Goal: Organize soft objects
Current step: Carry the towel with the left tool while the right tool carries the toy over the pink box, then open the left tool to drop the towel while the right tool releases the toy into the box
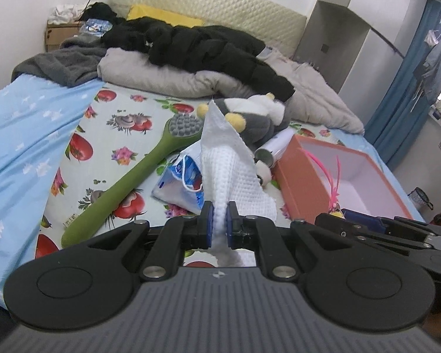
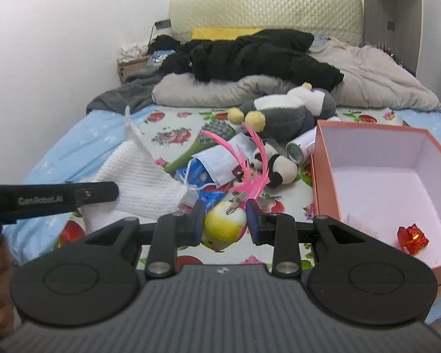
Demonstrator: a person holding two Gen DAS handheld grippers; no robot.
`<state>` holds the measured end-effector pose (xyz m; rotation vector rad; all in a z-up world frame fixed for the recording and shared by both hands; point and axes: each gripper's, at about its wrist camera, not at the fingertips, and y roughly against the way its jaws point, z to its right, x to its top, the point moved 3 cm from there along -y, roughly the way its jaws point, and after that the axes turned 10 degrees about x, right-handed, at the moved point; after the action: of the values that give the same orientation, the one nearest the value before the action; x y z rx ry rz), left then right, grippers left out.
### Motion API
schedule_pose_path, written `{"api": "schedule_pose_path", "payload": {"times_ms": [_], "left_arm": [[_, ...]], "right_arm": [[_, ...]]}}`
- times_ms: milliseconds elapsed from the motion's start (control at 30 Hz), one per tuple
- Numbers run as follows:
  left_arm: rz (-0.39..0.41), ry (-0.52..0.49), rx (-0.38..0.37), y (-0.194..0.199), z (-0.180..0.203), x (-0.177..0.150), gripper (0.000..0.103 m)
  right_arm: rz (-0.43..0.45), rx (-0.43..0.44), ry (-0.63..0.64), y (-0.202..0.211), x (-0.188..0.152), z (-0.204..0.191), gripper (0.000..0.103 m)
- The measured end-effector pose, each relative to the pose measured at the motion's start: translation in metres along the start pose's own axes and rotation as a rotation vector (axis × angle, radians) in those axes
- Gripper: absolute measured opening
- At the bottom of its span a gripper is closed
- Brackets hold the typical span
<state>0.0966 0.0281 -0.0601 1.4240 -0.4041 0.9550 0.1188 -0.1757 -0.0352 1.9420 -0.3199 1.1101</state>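
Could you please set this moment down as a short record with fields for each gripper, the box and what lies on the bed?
left gripper: shut on a white waffle cloth, lifted off the bed
right gripper: shut on a yellow plush toy with pink feathers
box: orange, open, white inside, on the bed at the right; holds one small red object
bed: fruit-print sheet; green massage brush, grey plush, panda plush, face mask
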Motion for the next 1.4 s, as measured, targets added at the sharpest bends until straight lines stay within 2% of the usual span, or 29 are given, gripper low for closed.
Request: {"api": "schedule_pose_path", "payload": {"times_ms": [400,833,1067,1400], "left_arm": [[0.060,-0.017,-0.049,0.049,0.026,0.003,0.011],[0.035,-0.099,-0.177,0.051,0.099,0.005,0.011],[-0.018,-0.150,-0.242,0.028,0.146,0.003,0.011],[-0.137,-0.214,-0.274,-0.052,0.215,0.008,0.011]], "right_arm": [[0.083,-0.006,0.025,0.056,0.009,-0.010,0.033],[0.113,-0.110,-0.038,0.104,0.008,0.030,0.033],[0.109,-0.199,-0.108,0.122,0.000,0.070,0.033],[0.049,-0.269,-0.217,0.103,-0.005,0.150,0.033]]}}
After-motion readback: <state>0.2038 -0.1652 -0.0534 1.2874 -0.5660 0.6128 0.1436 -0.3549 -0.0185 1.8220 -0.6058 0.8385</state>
